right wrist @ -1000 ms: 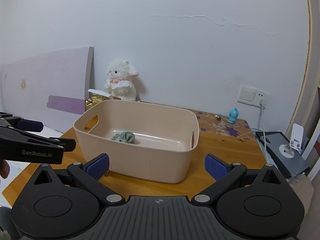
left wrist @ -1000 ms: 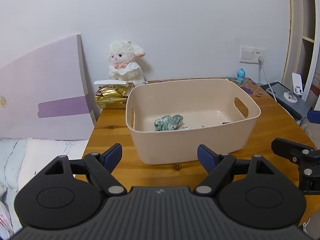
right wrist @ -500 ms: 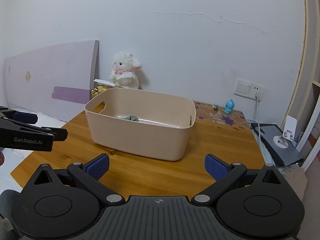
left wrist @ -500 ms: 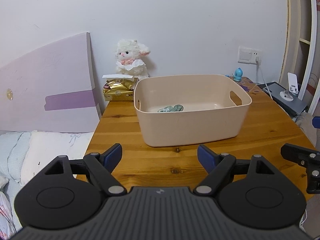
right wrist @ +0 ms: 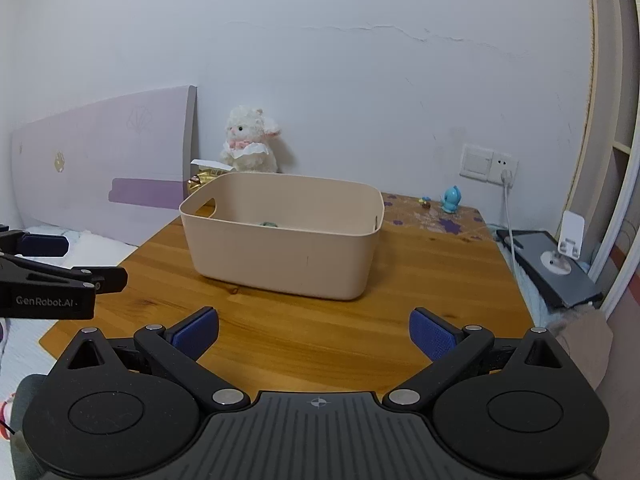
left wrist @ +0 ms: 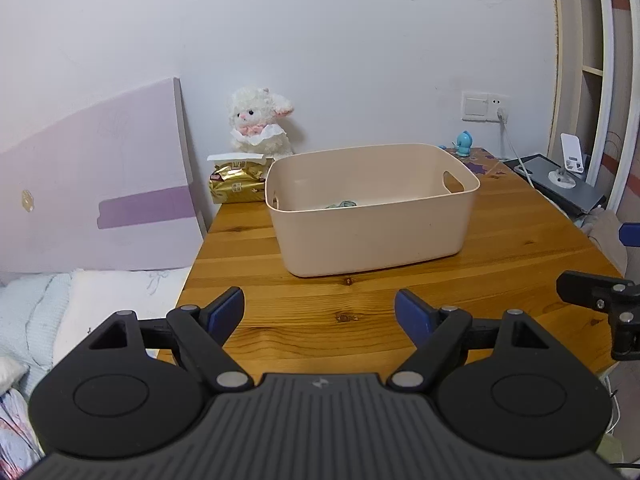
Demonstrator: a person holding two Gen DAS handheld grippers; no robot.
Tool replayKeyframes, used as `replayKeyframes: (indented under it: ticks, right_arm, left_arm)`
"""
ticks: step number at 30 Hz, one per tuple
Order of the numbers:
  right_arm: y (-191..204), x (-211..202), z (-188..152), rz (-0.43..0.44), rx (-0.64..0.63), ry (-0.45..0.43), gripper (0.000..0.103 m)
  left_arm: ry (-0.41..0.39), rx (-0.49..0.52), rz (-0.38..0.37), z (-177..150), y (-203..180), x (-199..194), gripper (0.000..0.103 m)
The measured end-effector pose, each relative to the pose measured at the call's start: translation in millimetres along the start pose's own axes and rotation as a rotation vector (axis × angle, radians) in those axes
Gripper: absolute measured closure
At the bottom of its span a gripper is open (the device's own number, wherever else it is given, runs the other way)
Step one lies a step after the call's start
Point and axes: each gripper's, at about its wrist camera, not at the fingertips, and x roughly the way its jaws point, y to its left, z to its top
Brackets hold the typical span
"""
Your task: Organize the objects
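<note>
A beige plastic bin (left wrist: pixel 372 220) (right wrist: pixel 280 256) with handle cut-outs stands on the wooden table (left wrist: pixel 520 248) (right wrist: pixel 432 272). Just above its rim shows a small green crumpled item (left wrist: pixel 341 203) (right wrist: pixel 269 224) lying inside. My left gripper (left wrist: pixel 320 312) hangs open over the table's near edge, well short of the bin, with nothing between its blue pads. The right gripper (right wrist: pixel 314 332) is open too, empty, a good way in front of the bin. Each gripper shows at the side of the other's view.
A white plush lamb (left wrist: pixel 260 128) (right wrist: pixel 248 144) and a gold packet (left wrist: pixel 236 186) stand behind the bin by the wall. A blue figurine (left wrist: pixel 464 143) (right wrist: pixel 451 199), a wall socket with cable (right wrist: pixel 488 162) and a grey device (right wrist: pixel 556 268) are at right. A bed (left wrist: pixel 80 304) lies left.
Both grippers have drawn back from the bin, which now looks smaller and farther. The item inside is nearly hidden by the rim. Both stay open.
</note>
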Motion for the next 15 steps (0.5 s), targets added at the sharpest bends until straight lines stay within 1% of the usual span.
replayKeyframes:
  ticks: [4, 10, 15]
  right_arm:
    - [1.6, -6.6, -7.1, -0.003, 0.000, 0.010, 0.000]
    - [2.3, -14.2, -16.2, -0.009, 0.000, 0.026, 0.000]
    - [4.9, -18.9, -18.5, -0.004, -0.004, 0.026, 0.000]
  left_arm:
    - [0.005, 0.008, -0.015, -10.0, -6.6, -7.2, 0.020]
    - [0.013, 0.013, -0.017, -20.8, -8.6, -11.5, 0.020]
    - [-0.010, 0.018, -0.012, -21.8, -8.7, -20.2, 0.020]
